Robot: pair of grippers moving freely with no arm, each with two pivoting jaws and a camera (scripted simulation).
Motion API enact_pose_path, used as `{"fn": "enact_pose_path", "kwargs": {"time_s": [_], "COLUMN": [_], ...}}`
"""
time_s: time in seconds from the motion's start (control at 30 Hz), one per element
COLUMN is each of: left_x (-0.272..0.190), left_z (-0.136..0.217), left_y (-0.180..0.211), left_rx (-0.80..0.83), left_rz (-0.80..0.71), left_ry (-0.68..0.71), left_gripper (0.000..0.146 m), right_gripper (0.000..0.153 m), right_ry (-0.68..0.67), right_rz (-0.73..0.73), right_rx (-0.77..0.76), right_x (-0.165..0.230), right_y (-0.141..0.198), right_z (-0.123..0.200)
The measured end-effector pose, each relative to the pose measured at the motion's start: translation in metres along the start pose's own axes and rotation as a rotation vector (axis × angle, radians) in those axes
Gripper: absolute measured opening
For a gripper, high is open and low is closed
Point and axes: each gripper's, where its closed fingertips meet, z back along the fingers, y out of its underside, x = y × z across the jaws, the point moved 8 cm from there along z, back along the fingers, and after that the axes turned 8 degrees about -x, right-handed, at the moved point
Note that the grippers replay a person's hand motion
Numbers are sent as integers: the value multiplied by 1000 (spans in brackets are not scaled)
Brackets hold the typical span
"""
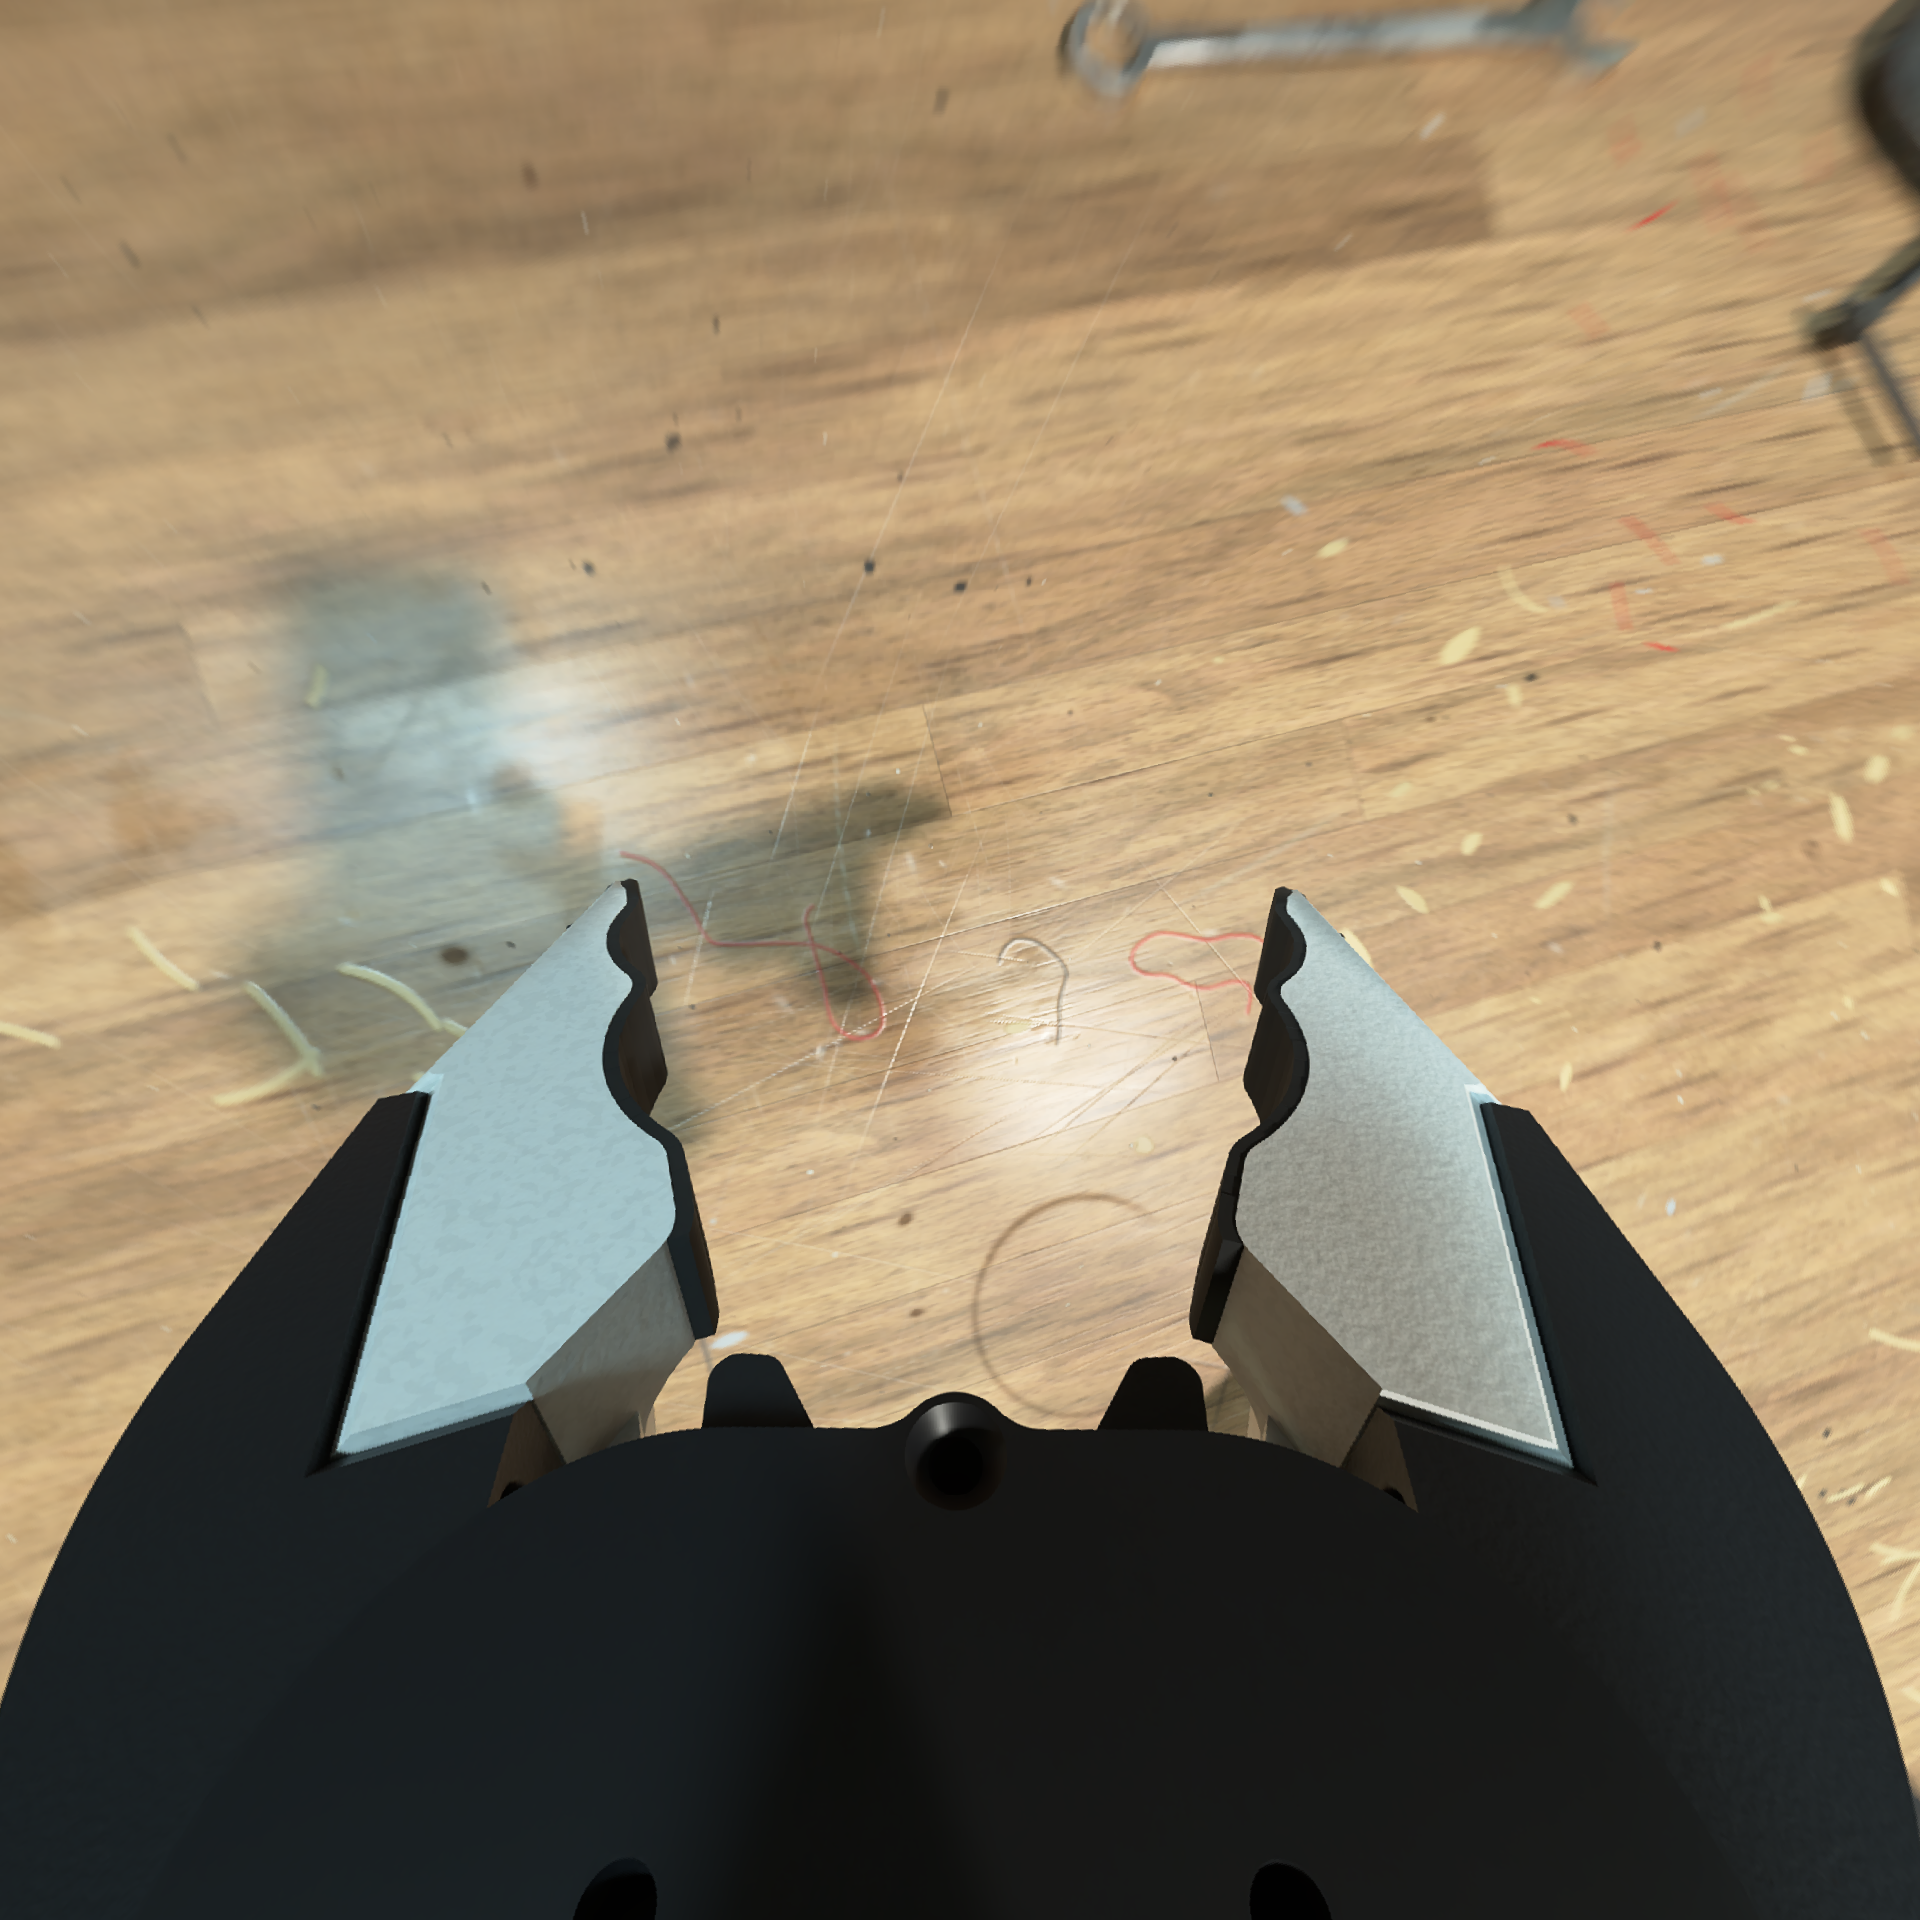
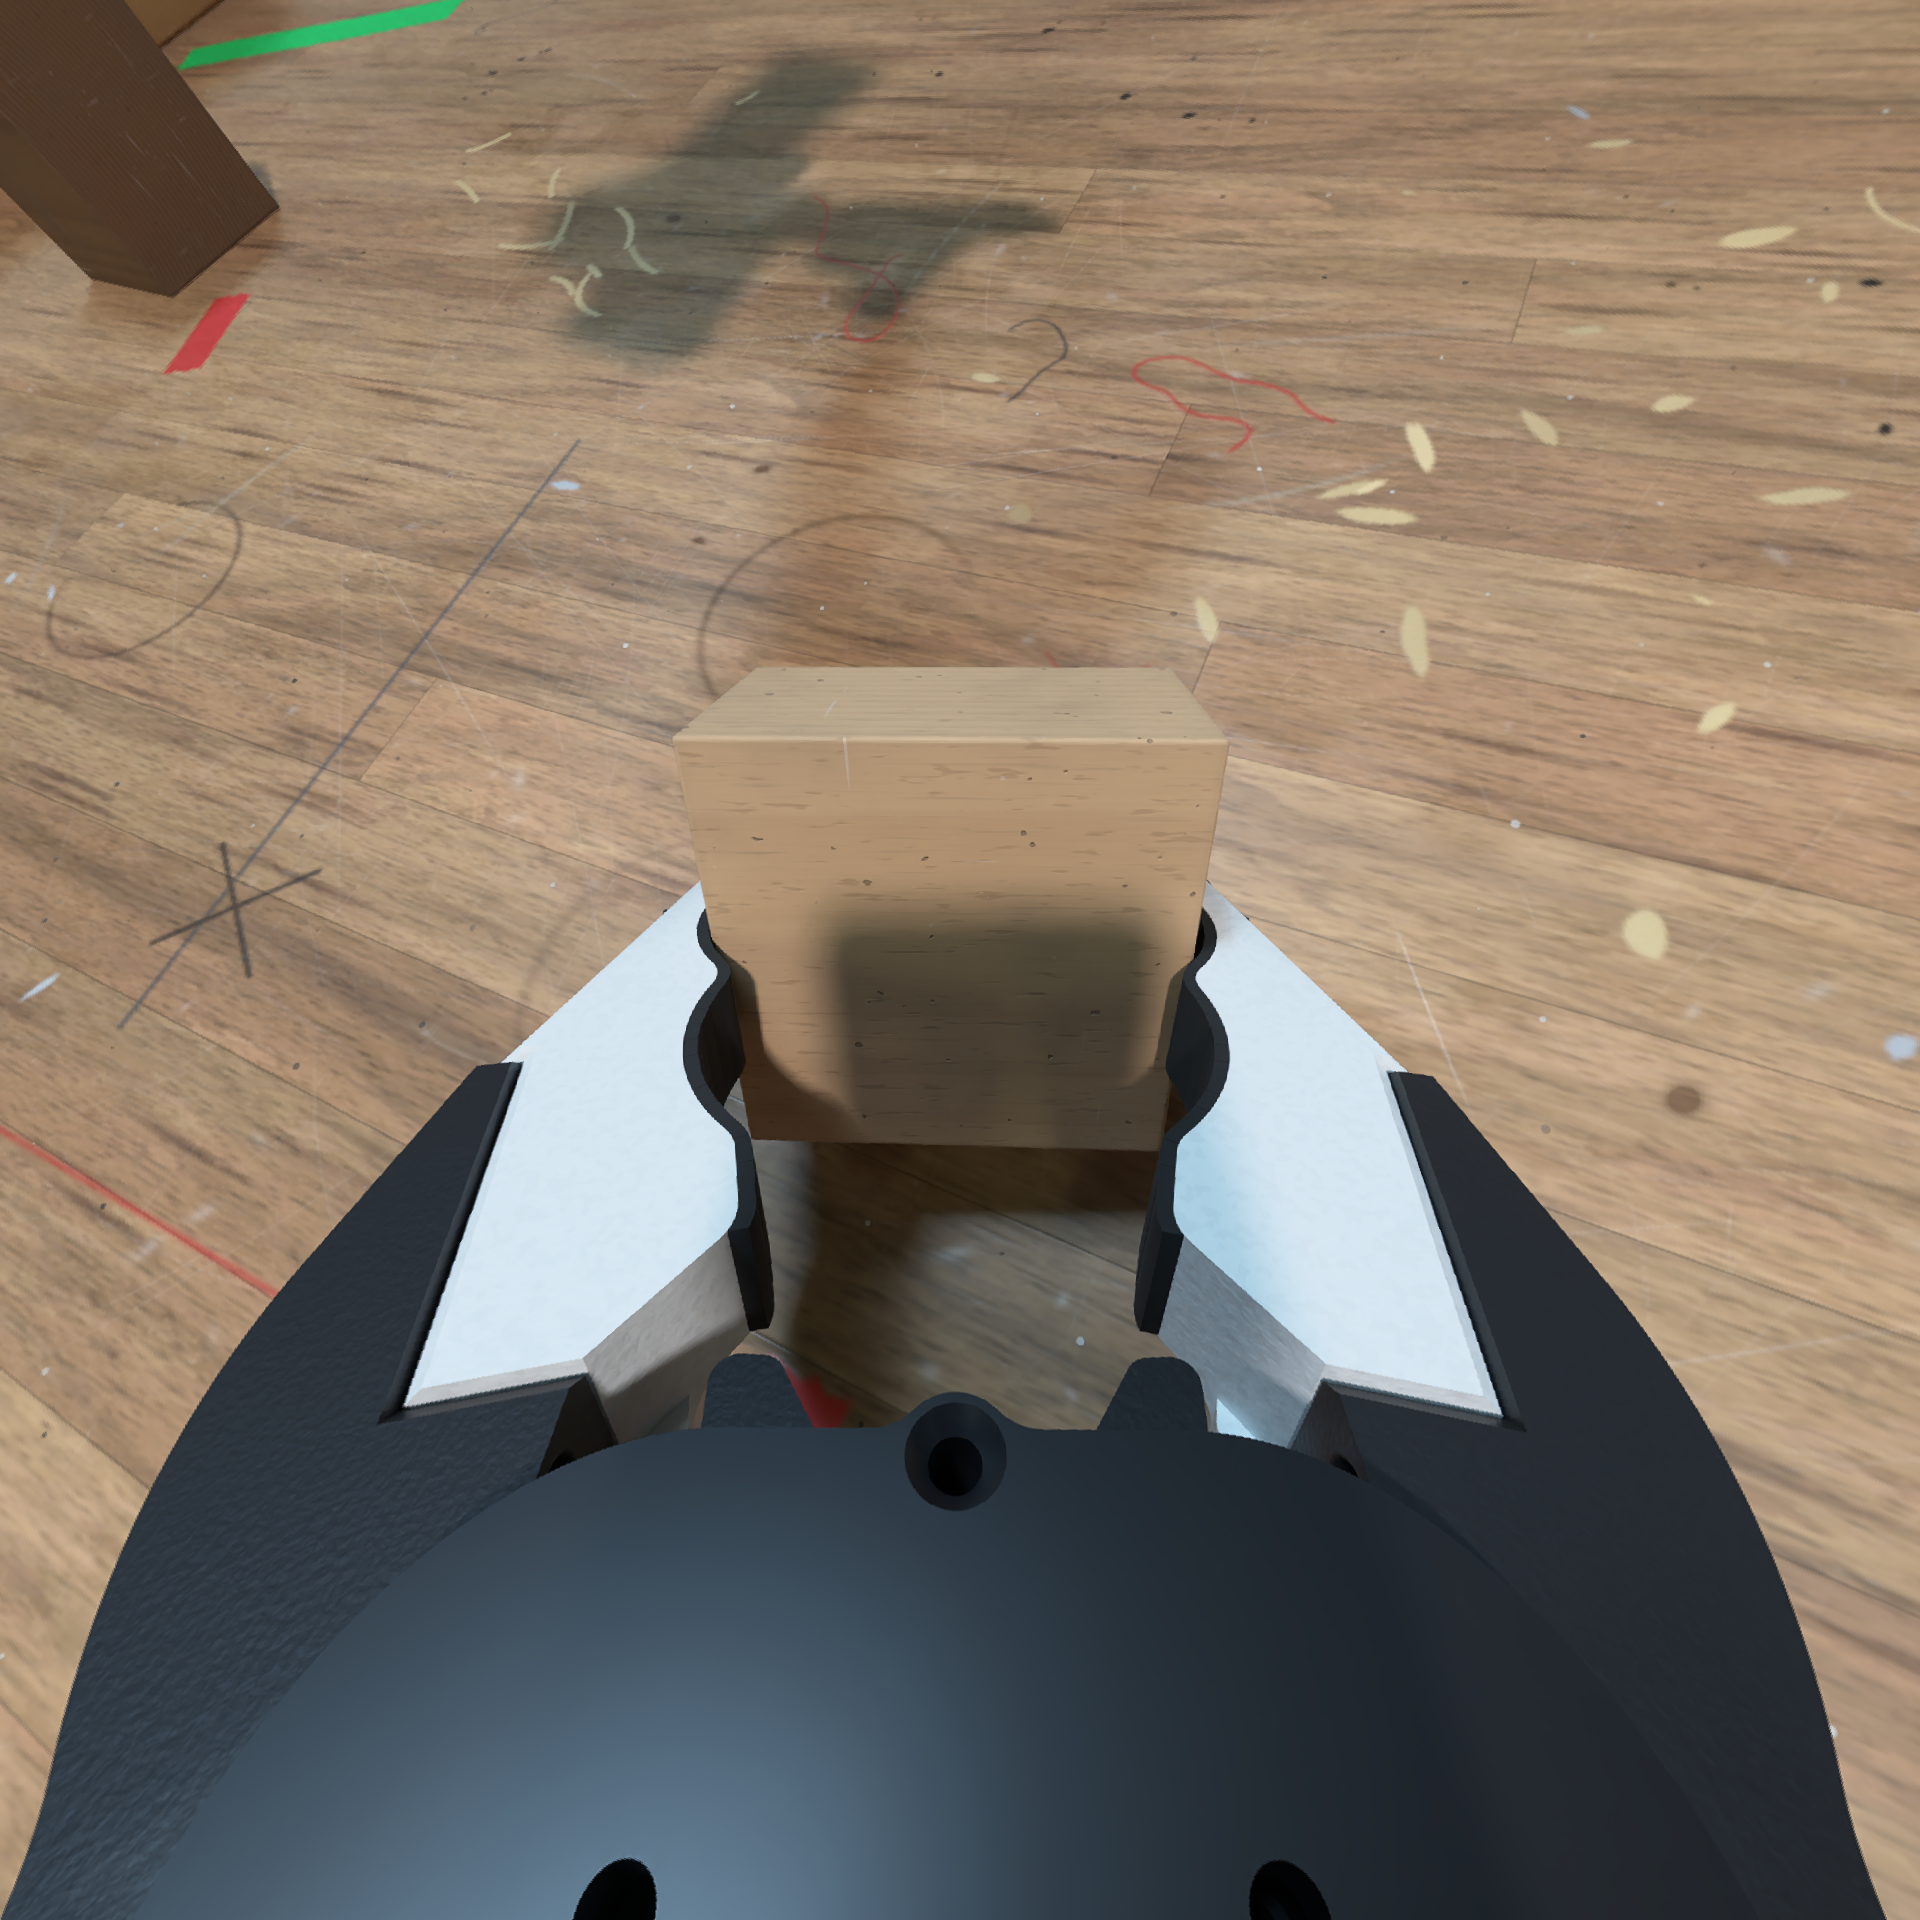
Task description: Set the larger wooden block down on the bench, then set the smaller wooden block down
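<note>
My right gripper (image 2: 956, 914) is shut on a light wooden block (image 2: 951, 831), with a finger on each of its sides. The block stands upright just over the wooden bench (image 2: 1507, 831); I cannot tell whether it touches. A darker brown wooden block (image 2: 114, 156) stands on the bench at the far left, partly cut off by the frame. My left gripper (image 1: 956, 891) is open and empty above the bench (image 1: 1143, 364). No block shows in the left wrist view.
A metal wrench (image 1: 1330, 42) lies at the far edge, and a dark metal object (image 1: 1870, 260) is at the far right. Green tape (image 2: 312, 31) and red tape (image 2: 208, 332) mark the bench near the dark block. Wood shavings, red threads and pencil marks are scattered about.
</note>
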Motion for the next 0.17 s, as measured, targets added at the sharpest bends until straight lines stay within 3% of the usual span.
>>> {"fn": "enact_pose_path", "kwargs": {"time_s": [0.17], "left_x": [-7], "left_z": [-46], "left_y": [-5], "left_rx": [160], "left_rz": [143], "left_ry": [-83], "left_gripper": [118], "right_gripper": [84], "right_ry": [-6], "right_rz": [-31], "right_rx": [12], "right_x": [-2], "right_y": [0], "right_z": [1]}}
